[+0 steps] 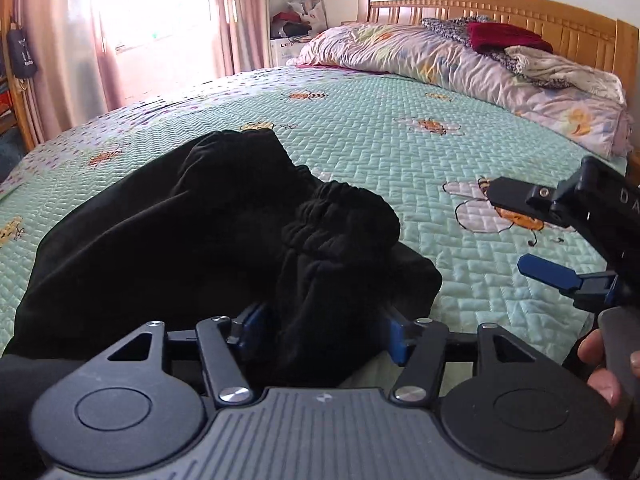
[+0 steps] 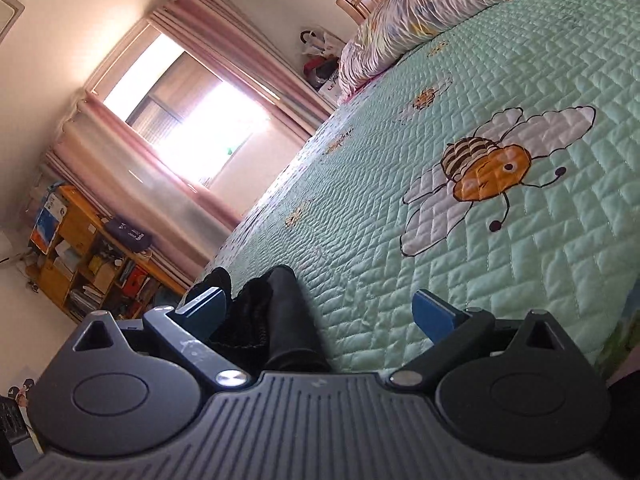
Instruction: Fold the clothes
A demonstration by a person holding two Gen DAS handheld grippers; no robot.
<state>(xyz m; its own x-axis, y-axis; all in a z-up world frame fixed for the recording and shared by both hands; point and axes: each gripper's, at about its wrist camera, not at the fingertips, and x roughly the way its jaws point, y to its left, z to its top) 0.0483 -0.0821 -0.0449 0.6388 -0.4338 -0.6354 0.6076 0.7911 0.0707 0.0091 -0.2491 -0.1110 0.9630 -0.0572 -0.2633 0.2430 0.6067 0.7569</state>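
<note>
On the bed (image 1: 360, 120), atop its green bee-print quilt, a black garment (image 1: 200, 232) lies bunched, its gathered waistband uppermost. Over its near edge sits the left hand-held gripper (image 1: 324, 326), jaws parted with cloth between the blue pads but not pinched. To its right, the right hand-held gripper (image 1: 516, 232) hangs with jaws wide apart, holding nothing, just beside the garment.

Garment (image 1: 208, 220) on bedspread (image 1: 380, 120), duvet (image 1: 440, 56) behind, right claw (image 1: 516, 232) beside garment
</note>
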